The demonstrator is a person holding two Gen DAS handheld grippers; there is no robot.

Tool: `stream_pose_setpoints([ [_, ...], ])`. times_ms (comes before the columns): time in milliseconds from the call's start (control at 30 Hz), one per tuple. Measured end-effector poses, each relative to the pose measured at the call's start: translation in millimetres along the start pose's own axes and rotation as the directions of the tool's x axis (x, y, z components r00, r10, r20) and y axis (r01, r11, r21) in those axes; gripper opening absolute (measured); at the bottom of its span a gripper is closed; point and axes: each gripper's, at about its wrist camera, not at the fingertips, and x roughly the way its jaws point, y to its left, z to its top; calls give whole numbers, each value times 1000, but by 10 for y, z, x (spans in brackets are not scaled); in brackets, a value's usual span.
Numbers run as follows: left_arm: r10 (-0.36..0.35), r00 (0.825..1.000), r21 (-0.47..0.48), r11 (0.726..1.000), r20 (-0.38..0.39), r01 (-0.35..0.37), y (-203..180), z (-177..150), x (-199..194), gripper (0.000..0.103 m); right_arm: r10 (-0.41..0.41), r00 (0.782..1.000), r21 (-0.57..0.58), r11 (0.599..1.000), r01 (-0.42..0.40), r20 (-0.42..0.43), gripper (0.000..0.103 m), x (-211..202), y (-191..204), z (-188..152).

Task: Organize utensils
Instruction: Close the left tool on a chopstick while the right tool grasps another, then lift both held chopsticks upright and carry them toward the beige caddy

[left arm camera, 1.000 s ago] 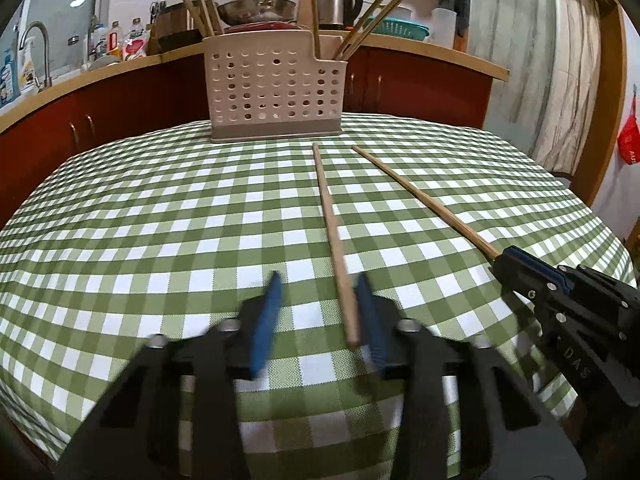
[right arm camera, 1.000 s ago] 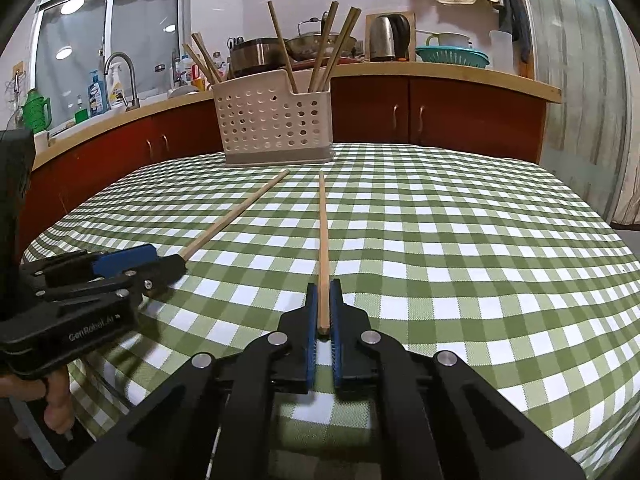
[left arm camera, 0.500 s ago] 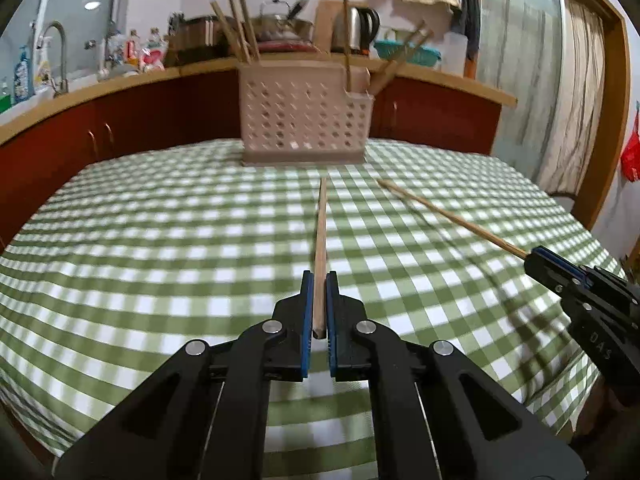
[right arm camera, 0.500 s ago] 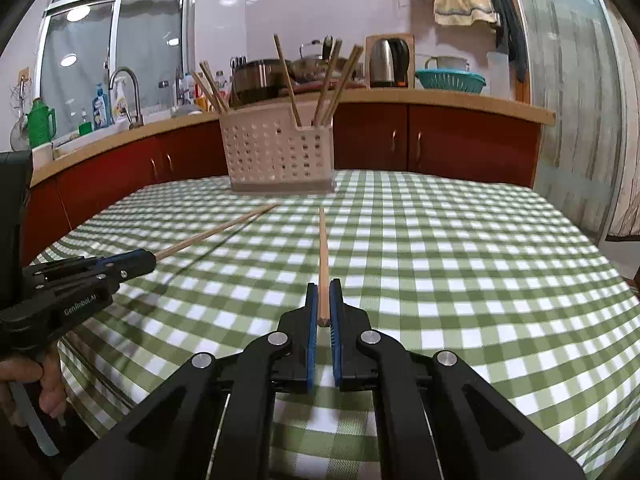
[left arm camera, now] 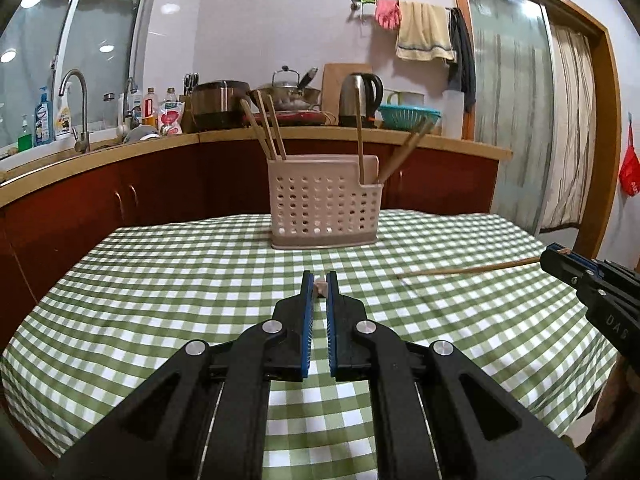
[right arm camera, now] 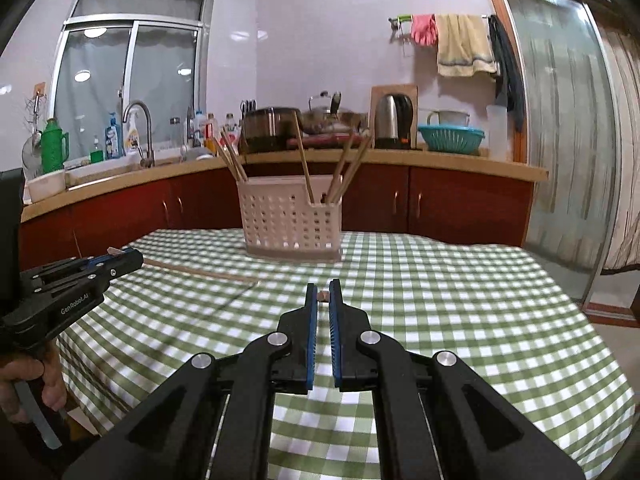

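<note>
Kitchen cabinets and a cluttered worktop stand behind a bench [left arm camera: 160,280] under green-checked cloth, where each hand-held gripper carries one chopstick.

Going left to right: the left hand-held gripper [left arm camera: 319,282] is clamped on the end of a chopstick [left arm camera: 320,287], seen end-on between the blue pads; in the right wrist view that chopstick [right arm camera: 200,270] runs out level above the cloth near the bench's left edge. Toward the far edge, about mid-bench, stands the perforated utensil holder [left arm camera: 324,208], with chopsticks upright or leaning in its left and right compartments. The right hand-held gripper [right arm camera: 322,294] is likewise pinched on a second chopstick [right arm camera: 322,296], which in the left wrist view [left arm camera: 468,269] reaches in from the bench's right edge, clear of the cloth.
</note>
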Motion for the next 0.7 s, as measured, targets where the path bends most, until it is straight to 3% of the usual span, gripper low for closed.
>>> stream_pose_setpoints([
  [700,8,1000,-24,1000,1,-8,230,405,-70,7,16,998,-5,1000,-16,55,7,55,64,416],
])
